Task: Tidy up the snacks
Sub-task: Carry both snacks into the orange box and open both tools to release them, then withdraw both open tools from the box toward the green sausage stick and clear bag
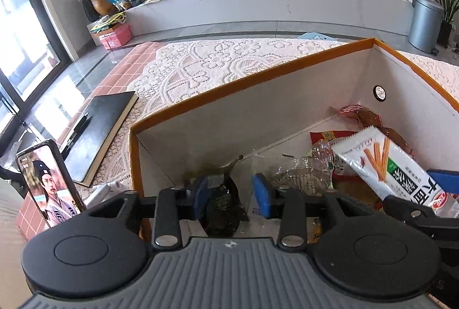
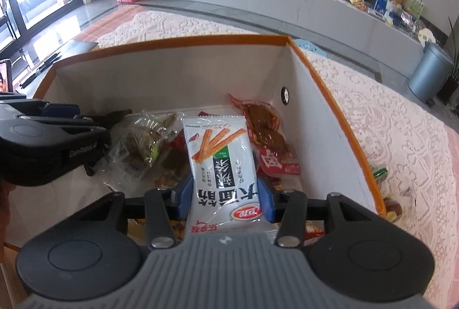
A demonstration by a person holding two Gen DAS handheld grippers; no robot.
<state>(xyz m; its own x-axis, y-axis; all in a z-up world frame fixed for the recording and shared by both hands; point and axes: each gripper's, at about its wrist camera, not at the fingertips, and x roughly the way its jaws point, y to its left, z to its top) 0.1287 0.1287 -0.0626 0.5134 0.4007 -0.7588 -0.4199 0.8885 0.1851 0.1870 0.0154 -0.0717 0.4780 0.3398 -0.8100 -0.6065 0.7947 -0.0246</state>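
Note:
An orange-rimmed white box [image 1: 229, 85] [image 2: 172, 42] holds several snack packets. My right gripper [image 2: 226, 197] is shut on a white packet of stick snacks [image 2: 221, 160] and holds it over the box; the packet also shows in the left wrist view [image 1: 384, 165]. My left gripper [image 1: 229, 191] is inside the box at its left end, its blue pads apart around a dark snack packet [image 1: 223, 205], not clearly pressing it. Clear-wrapped snacks [image 2: 143, 142] and red and brown packets [image 2: 266, 134] lie on the box floor.
The box stands on a lace-covered table [image 1: 200, 65]. A black notebook with pens [image 1: 97, 134] and a phone on a stand [image 1: 48, 185] are to its left. More snacks [image 2: 390, 203] lie outside the box's right wall. A grey bin [image 1: 424, 22] stands on the floor.

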